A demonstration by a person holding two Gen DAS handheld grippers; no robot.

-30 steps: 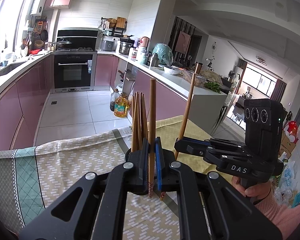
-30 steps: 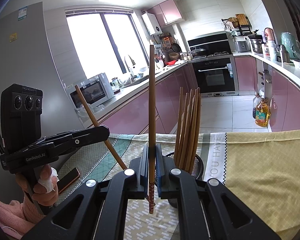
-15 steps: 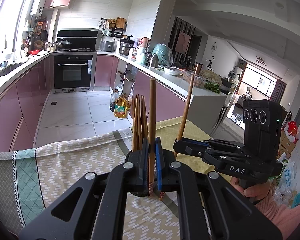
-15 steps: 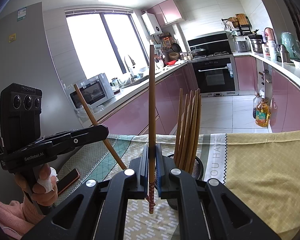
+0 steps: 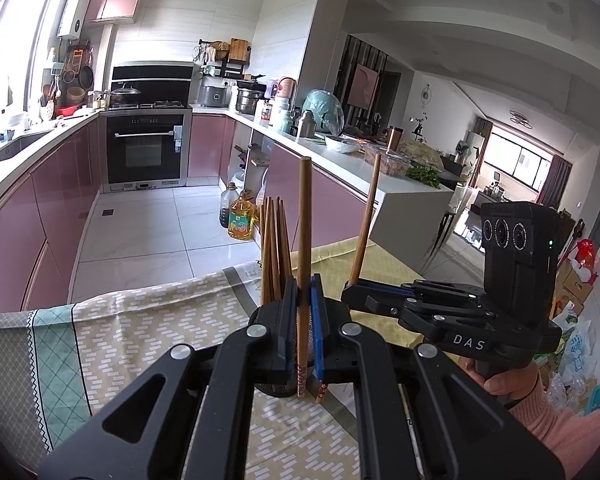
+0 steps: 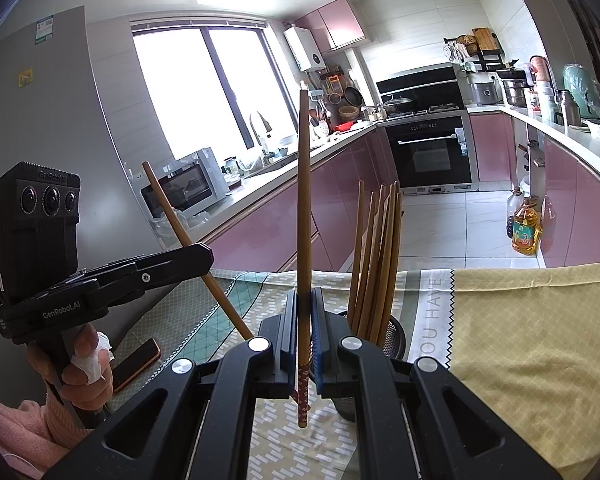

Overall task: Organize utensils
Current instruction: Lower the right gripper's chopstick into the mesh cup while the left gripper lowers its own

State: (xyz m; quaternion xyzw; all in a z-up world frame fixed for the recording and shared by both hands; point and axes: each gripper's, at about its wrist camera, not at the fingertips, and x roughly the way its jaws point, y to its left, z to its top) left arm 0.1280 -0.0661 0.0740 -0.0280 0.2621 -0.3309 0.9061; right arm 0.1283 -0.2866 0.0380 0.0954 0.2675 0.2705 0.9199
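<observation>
My left gripper (image 5: 302, 300) is shut on a wooden chopstick (image 5: 303, 240) held upright. My right gripper (image 6: 304, 312) is shut on another wooden chopstick (image 6: 303, 208), also upright. Each gripper shows in the other's view: the right one (image 5: 350, 298) with its tilted chopstick (image 5: 366, 216), the left one (image 6: 208, 254) with its slanted chopstick (image 6: 188, 240). A dark mesh holder (image 6: 394, 334) with several chopsticks (image 6: 376, 256) stands on the table just behind both grippers; these chopsticks (image 5: 274, 248) also show in the left wrist view.
The table carries a patterned cloth (image 5: 140, 320) and a yellow cloth (image 6: 532, 340). A phone (image 6: 136, 362) lies on the table at the left. Oil bottles (image 5: 240, 220) stand on the kitchen floor beyond the table edge.
Both grippers have dropped slightly and shifted a little relative to the holder. Both keep their chopsticks clamped.
</observation>
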